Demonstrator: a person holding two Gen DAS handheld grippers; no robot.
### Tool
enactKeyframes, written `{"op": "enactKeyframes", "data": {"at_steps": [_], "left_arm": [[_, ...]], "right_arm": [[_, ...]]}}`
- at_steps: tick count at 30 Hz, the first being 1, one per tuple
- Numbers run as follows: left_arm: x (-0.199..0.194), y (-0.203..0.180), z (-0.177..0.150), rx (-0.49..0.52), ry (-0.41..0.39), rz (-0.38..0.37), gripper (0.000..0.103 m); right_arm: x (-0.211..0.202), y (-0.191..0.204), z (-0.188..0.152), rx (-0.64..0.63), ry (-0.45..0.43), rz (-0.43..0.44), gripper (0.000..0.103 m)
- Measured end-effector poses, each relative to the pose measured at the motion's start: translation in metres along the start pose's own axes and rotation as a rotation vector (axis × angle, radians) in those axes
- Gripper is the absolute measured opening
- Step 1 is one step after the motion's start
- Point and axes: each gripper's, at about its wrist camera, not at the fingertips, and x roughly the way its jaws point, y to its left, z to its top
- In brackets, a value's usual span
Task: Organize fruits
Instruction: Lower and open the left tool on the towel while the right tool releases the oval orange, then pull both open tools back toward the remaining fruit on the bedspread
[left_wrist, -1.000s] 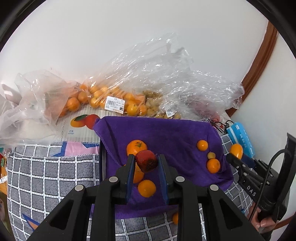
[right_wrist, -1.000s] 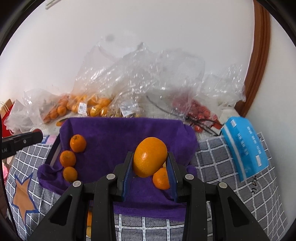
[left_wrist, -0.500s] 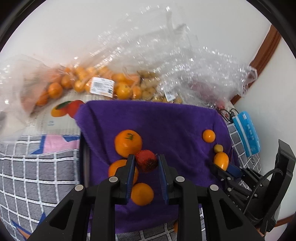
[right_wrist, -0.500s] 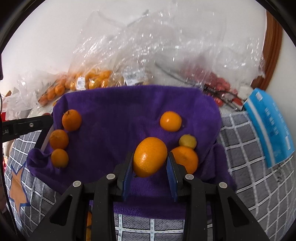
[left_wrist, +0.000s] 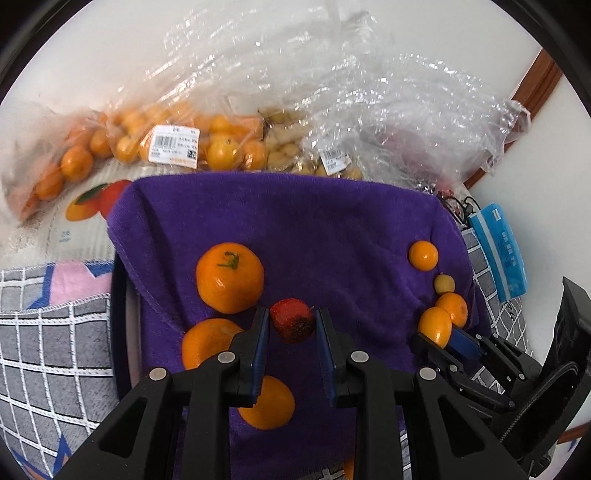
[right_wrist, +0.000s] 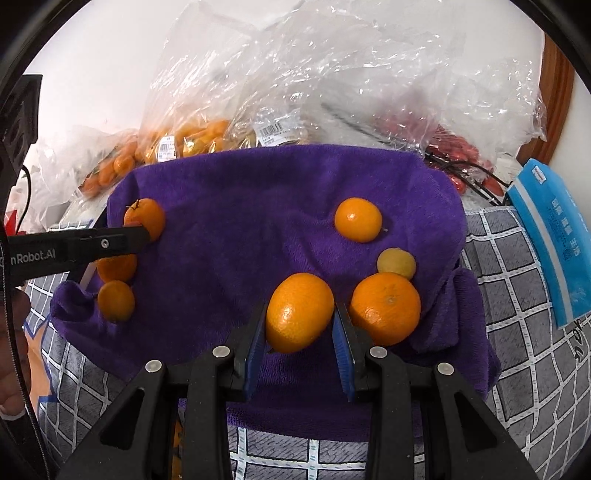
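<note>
A purple towel (left_wrist: 314, 229) covers a tray; it also shows in the right wrist view (right_wrist: 258, 206). My left gripper (left_wrist: 291, 325) is shut on a small red fruit (left_wrist: 292, 320), just above the towel beside three oranges (left_wrist: 229, 277) on its left side. My right gripper (right_wrist: 300, 317) is shut on an oval orange (right_wrist: 299, 312), low over the towel's right side next to a round orange (right_wrist: 386, 308), a small yellow fruit (right_wrist: 396, 263) and another orange (right_wrist: 357, 219). The right gripper also shows in the left wrist view (left_wrist: 439, 332).
Clear plastic bags of oranges (left_wrist: 166, 144) and other fruit (right_wrist: 454, 144) lie behind the towel against the wall. A blue packet (right_wrist: 554, 236) lies to the right. A grey checked cloth (right_wrist: 524, 332) covers the surface. A fruit box (left_wrist: 74, 214) is at the left.
Both grippers have moved forward and down toward the towel, each still holding its fruit. The right gripper's orange now sits close beside the round orange.
</note>
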Motion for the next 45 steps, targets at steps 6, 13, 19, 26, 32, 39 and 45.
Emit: {"op": "enactKeyframes", "data": {"at_steps": [6,13,19,26,32,39,45], "left_arm": [[0.009,0.003,-0.002,-0.014,0.015,-0.009,0.024],[0.008,0.002,-0.003,-0.021,0.028,-0.005,0.025],[-0.010,-0.001,-0.010,-0.021,0.008,0.004,0.039],[-0.046,0.000,-0.024,-0.028,-0.062,0.061,0.045],[-0.081,0.006,-0.044,-0.034,-0.124,0.076,0.045],[-0.113,0.018,-0.074,-0.038,-0.162,0.086,0.045],[-0.125,0.029,-0.096,-0.042,-0.178,0.112,0.045]], "right_arm": [[0.003,-0.001,-0.001,-0.003,0.016,-0.005,0.035],[-0.012,0.005,0.002,-0.019,-0.024,-0.007,0.045],[-0.032,0.008,-0.001,-0.025,-0.064,-0.024,0.050],[-0.061,0.008,-0.011,0.001,-0.103,-0.047,0.050],[-0.084,0.006,-0.022,0.055,-0.108,-0.028,0.050],[-0.097,0.029,-0.043,-0.003,-0.087,-0.029,0.050],[-0.099,0.048,-0.061,-0.014,-0.068,-0.021,0.050]]}}
